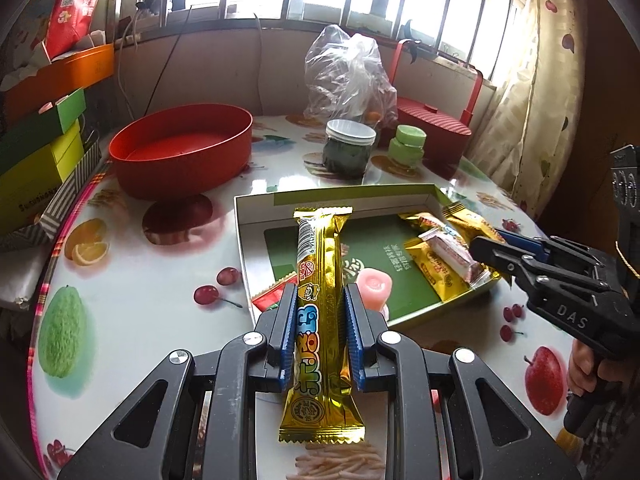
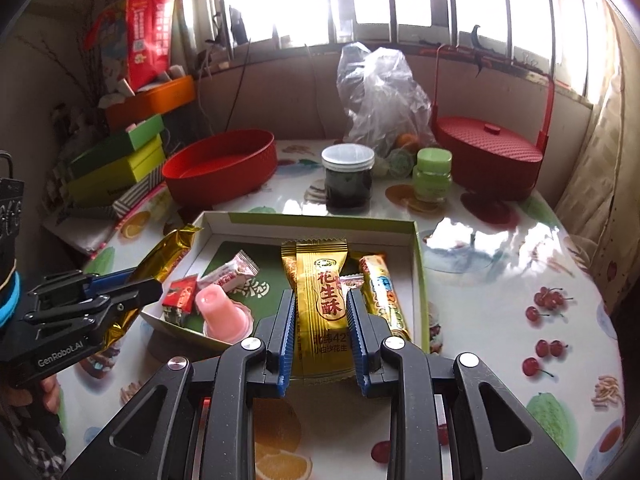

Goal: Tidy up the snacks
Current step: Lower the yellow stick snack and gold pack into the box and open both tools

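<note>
the left gripper (image 1: 318,316) is clamped on a long gold foil snack bar (image 1: 320,320), holding it lengthwise between its blue pads above the near edge of the shallow white cardboard box with a green liner (image 1: 256,204). the right gripper (image 2: 320,320) has closed on a flat gold peanut-candy packet (image 2: 322,300), its pads touching both long edges of the wrapper while the packet's far end lies inside the box.

still in the box are a pink jelly cup (image 2: 218,310), a small red-wrapped sweet (image 2: 180,300), a pink-and-white wrapped candy (image 2: 230,272) and a second long gold bar with cartoon print (image 2: 384,296). the empty oval red plastic bowl (image 1: 180,148) sits well apart behind the box, to the left; it looks like a likely destination, though that is only a guess.

judging from this, sorting is at an early stage: two snacks are in hand, none visibly placed anywhere new, and at least four remain.
</note>
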A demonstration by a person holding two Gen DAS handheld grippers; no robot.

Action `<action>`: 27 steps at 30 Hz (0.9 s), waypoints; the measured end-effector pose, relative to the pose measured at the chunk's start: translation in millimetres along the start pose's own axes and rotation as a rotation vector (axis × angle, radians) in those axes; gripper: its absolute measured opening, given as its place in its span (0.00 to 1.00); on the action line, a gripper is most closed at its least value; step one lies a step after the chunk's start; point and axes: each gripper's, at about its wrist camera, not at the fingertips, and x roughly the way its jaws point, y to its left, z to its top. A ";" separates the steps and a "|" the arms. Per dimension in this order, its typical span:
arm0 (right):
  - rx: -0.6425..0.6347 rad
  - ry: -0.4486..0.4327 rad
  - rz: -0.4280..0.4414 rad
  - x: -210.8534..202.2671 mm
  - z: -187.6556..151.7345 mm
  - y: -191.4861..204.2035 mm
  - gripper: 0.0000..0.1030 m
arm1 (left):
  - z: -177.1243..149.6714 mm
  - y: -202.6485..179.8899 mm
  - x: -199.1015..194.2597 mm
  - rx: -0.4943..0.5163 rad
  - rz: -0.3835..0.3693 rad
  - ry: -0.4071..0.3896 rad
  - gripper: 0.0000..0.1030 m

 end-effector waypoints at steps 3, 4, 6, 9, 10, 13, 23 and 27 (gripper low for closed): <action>0.000 0.014 -0.005 9.1 0.6 -0.1 0.23 | 1.3 -0.2 3.7 0.005 0.004 0.003 0.23; 0.001 0.020 -0.004 12.5 0.6 0.0 0.23 | 1.4 0.3 4.5 0.003 0.006 0.004 0.23; -0.001 0.028 -0.002 16.4 0.6 0.0 0.23 | 1.9 -0.2 6.5 0.009 0.017 0.004 0.23; -0.008 0.042 -0.005 22.9 -0.5 0.4 0.23 | 1.4 0.3 10.9 0.014 0.022 0.014 0.23; -0.009 0.044 -0.005 24.1 -0.5 0.5 0.23 | 1.3 0.6 13.0 0.013 0.027 0.018 0.23; -0.016 0.048 -0.008 27.4 0.0 1.3 0.23 | 1.0 -1.3 17.0 0.024 0.043 0.021 0.23; -0.059 0.037 -0.045 34.7 2.8 6.3 0.23 | 0.6 -1.4 28.9 0.025 0.042 0.043 0.23; -0.068 0.033 -0.050 36.4 4.3 8.3 0.23 | 0.9 -0.6 30.8 0.022 0.041 0.043 0.23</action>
